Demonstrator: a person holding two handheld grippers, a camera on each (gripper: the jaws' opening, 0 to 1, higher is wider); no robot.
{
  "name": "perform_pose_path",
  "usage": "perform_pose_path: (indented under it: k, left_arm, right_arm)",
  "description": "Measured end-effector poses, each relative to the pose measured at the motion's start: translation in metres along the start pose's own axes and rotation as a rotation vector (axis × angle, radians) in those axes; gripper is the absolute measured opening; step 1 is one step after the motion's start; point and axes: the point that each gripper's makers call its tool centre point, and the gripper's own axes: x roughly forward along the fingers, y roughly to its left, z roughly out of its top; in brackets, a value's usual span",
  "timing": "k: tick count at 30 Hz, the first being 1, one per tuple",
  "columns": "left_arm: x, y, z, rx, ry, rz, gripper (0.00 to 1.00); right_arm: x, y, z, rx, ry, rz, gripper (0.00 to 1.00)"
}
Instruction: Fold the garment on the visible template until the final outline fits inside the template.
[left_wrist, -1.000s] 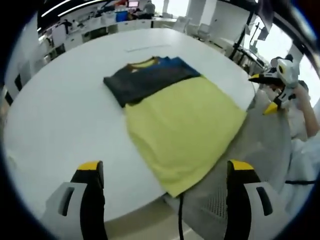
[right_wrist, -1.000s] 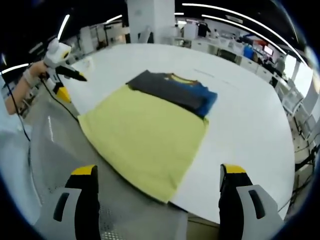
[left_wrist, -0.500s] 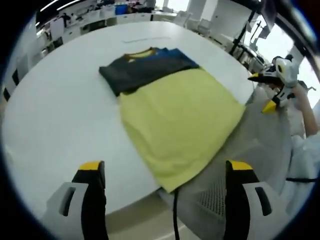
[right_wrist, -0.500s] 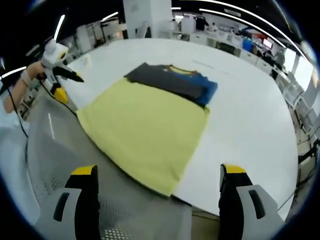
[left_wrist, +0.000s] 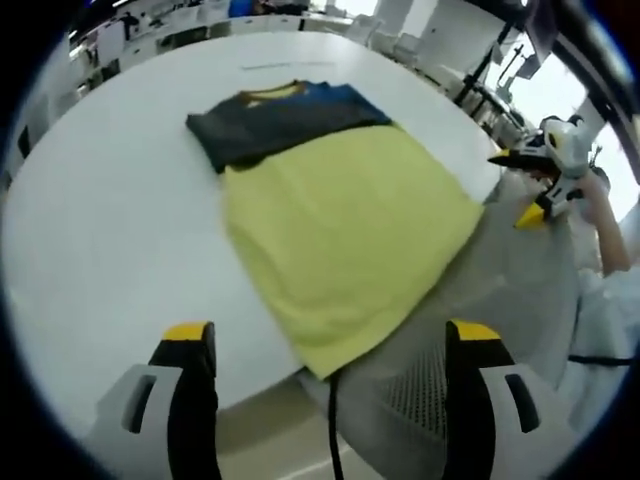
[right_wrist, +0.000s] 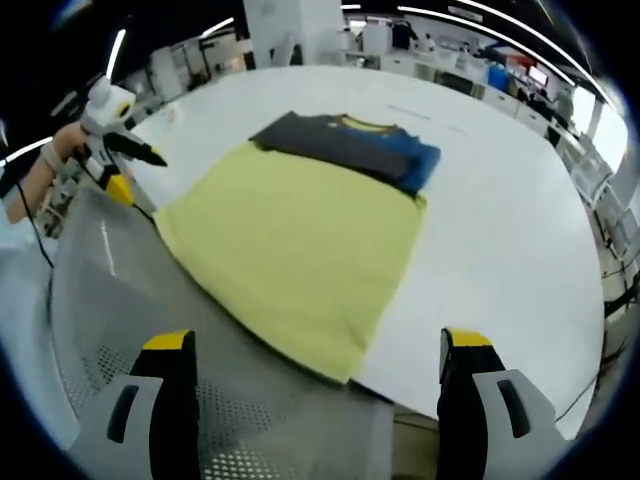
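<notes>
Garment folding is the job here, and both grippers hang in the air with nothing in them. The left gripper (left_wrist: 325, 345) has its two black fingers (left_wrist: 190, 395) with yellow tips spread wide apart, held back from the near edge of the table. The right gripper (right_wrist: 315, 350) also has its fingers (right_wrist: 170, 395) spread wide, empty, near the same edge.

Past the fingers sits a grey mesh chair back (right_wrist: 150, 350), full of tiny holes, with a thin black cable (left_wrist: 330, 430) hanging near it.

On the big white round table (left_wrist: 110, 230) lies a flat, soft yellow template (left_wrist: 345, 225), shaped like a rectangle. One corner of it pokes out over the table edge. The garment (left_wrist: 275, 115) lies at the far end of the yellow sheet, touching it and partly on top of it. It is a folded shirt, dark grey on one side and blue on the other, with a yellow collar. It looks like a neat flat bar.

The other gripper shows at the side of each view, white with a black and yellow beak, held in a hand (right_wrist: 60, 150).
</notes>
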Motion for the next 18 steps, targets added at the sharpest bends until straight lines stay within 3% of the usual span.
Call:
perform_pose_path:
  k: [10,18]
  left_arm:
    - [0.009,-0.002,-0.011,-0.028,0.046,-0.017,0.91]
    - [0.012,-0.006,-0.017,-0.066,0.075,-0.042,0.82]
  right_arm:
    - [0.002,-0.002,-0.008,0.009,0.026,0.006,1.0]
    - [0.003,-0.002,-0.011,0.01,0.052,0.017,1.0]
